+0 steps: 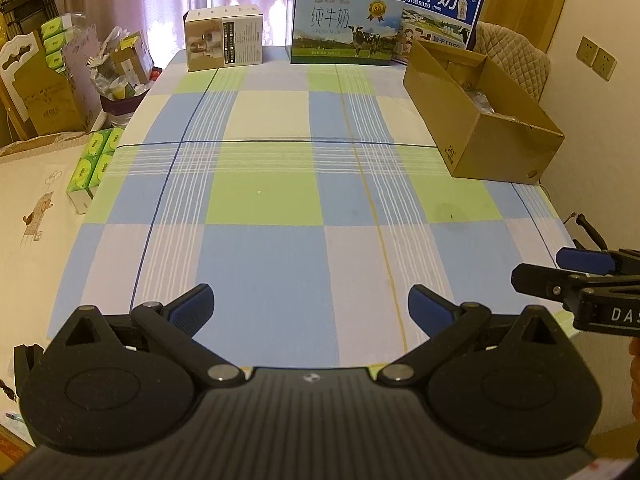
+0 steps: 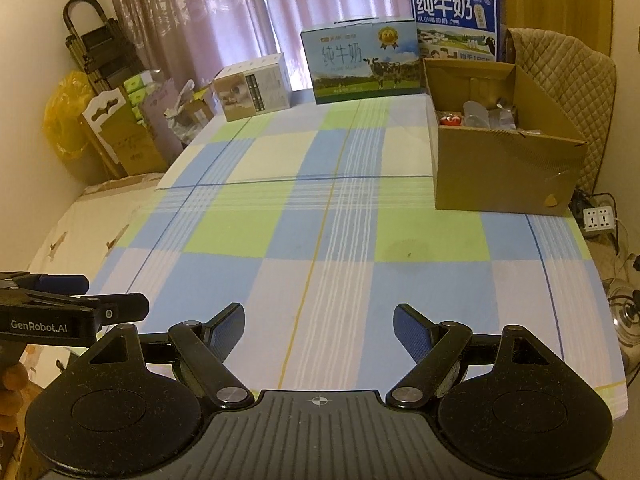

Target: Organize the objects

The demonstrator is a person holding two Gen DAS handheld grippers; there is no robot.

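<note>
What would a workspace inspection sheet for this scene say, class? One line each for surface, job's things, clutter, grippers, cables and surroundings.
Surface: checked tablecloth, middle bare, faint stain toward the right.
Job's things: open cardboard box at the right edge, small items inside.
Clutter: two milk cartons and a small printed box along the far edge.
Grippers: left gripper and right gripper both open, holding nothing.
Cables: power strip with leads, right of the table.
Surroundings: curtains, quilted chair, boxes and tissue packs at left.
</note>
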